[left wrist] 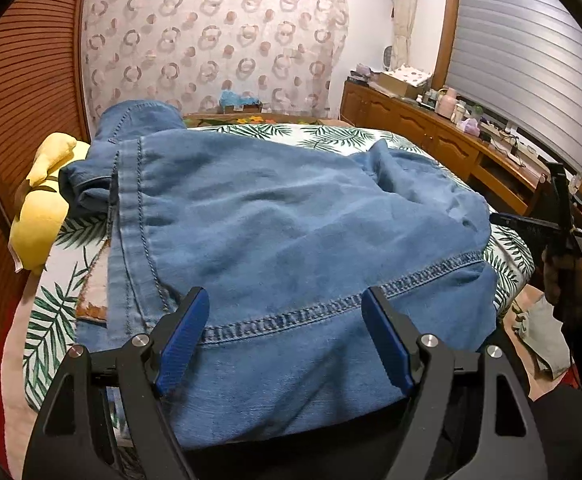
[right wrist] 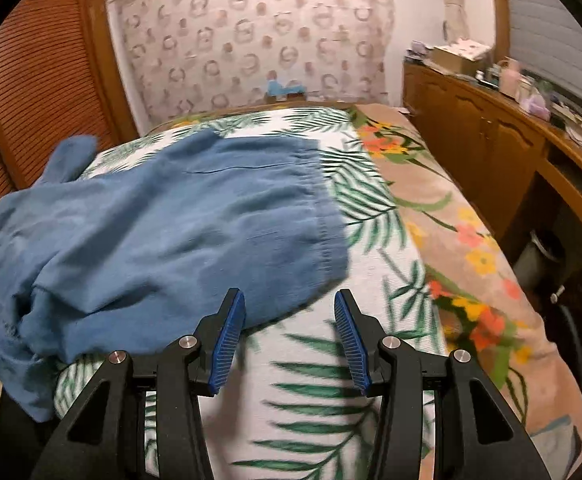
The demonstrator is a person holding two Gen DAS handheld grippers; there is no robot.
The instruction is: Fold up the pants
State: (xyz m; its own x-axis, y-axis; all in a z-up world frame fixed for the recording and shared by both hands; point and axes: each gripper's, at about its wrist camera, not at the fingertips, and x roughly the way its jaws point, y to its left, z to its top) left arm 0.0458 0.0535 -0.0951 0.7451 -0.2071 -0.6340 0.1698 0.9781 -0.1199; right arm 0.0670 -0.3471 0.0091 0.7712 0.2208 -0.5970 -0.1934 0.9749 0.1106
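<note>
Both grippers are released: the left gripper [left wrist: 285,300] hovers over the blue pants [left wrist: 291,216] on the bed [right wrist: 323,400]; the right gripper [right wrist: 289,304] sits at their 5 o'clock edge.

A home bedroom — leaf-print bed [right wrist: 331,400], wooden cabinets [right wrist: 471,136], curtained wall [left wrist: 211,40].

My feed is lit by soft, even indoor light, bright enough on both cameras, with only faint shadows in the folds of the denim pants [left wrist: 283,220]. I see no harsh glare. The left wrist view is sharp. The right wrist view is smeared by motion blur, worst on the leaf-print sheet [right wrist: 323,400] and the cluttered wooden cabinet [right wrist: 487,136]. Both fisheye views bow straight lines hard toward the edges, and the corners are cut off by black vignetting.
</note>
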